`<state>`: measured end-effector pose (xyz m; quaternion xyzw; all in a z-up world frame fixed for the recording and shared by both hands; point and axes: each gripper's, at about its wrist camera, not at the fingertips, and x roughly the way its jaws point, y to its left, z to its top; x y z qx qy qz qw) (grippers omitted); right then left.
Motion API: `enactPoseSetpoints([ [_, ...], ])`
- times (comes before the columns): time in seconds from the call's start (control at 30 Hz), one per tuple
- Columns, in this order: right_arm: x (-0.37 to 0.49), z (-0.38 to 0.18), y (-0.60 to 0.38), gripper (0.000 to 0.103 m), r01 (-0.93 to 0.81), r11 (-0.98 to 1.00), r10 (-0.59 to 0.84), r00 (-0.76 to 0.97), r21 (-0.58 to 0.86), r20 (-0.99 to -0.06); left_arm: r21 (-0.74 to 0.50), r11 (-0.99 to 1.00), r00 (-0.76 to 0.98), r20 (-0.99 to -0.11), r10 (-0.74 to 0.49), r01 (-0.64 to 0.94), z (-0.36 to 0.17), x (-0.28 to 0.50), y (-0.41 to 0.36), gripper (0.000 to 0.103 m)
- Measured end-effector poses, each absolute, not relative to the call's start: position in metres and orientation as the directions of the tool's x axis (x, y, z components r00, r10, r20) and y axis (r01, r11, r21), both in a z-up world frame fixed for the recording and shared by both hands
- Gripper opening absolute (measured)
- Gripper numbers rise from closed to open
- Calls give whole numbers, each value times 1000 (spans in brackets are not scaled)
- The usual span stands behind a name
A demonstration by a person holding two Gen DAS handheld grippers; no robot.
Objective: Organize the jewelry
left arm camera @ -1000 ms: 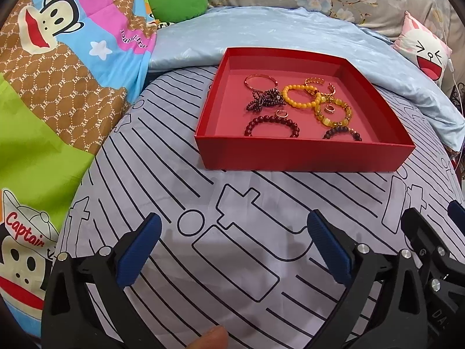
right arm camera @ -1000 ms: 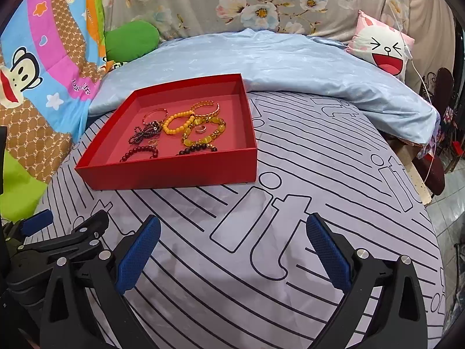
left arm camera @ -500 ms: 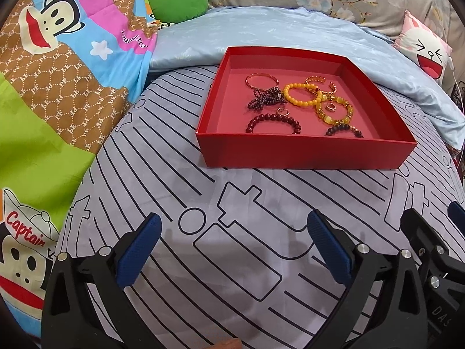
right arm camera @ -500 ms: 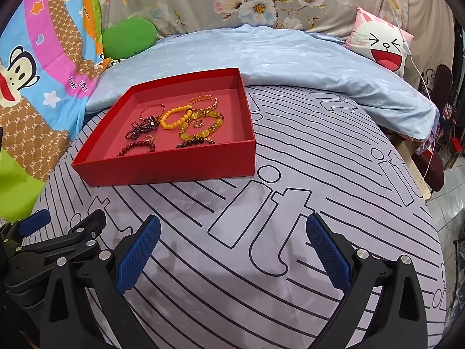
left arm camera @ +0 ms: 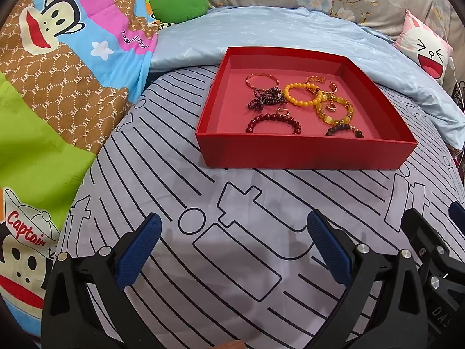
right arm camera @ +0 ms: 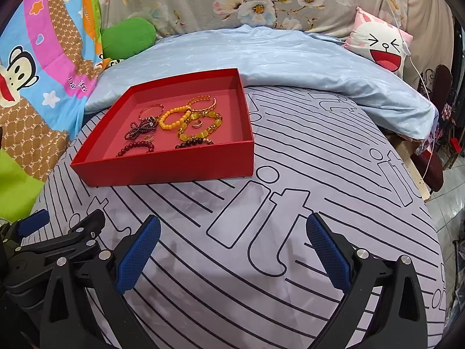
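A red tray (left arm camera: 302, 151) (right arm camera: 162, 168) stands on the striped grey bedsheet and holds several pieces of jewelry. A dark red bead bracelet (left arm camera: 273, 120) (right arm camera: 135, 147), a yellow bead bracelet (left arm camera: 300, 94) (right arm camera: 171, 117), an amber bracelet (left arm camera: 334, 113) (right arm camera: 200, 128), thin gold bangles (left arm camera: 261, 80) and two small rings (left arm camera: 282, 112) (right arm camera: 197, 123) lie in it. My left gripper (left arm camera: 232, 250) is open and empty, near of the tray. My right gripper (right arm camera: 232, 250) is open and empty, near and right of the tray. Each gripper shows at the edge of the other's view.
A light blue quilt (right arm camera: 276, 58) lies just behind the tray. A cartoon monkey blanket (left arm camera: 58, 72) covers the left side. A green cushion (left arm camera: 177, 0) and a white smiling-face pillow (right arm camera: 380, 46) sit at the back. The bed's right edge (right arm camera: 421, 186) drops to the floor.
Both grippers have drifted slightly toward the tray, which sits a little nearer in the right wrist view. Both stay open and empty. The jewelry has not moved.
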<state>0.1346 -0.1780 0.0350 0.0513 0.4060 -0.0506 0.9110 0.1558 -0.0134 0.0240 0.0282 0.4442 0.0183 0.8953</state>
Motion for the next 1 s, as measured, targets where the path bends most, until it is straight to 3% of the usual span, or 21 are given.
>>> enactPoseSetpoints([
  [1.0,133,34,-181,97,141,988,-53,669,57,-741,77,997,609,-790,71,-16,25,155,-14,96],
])
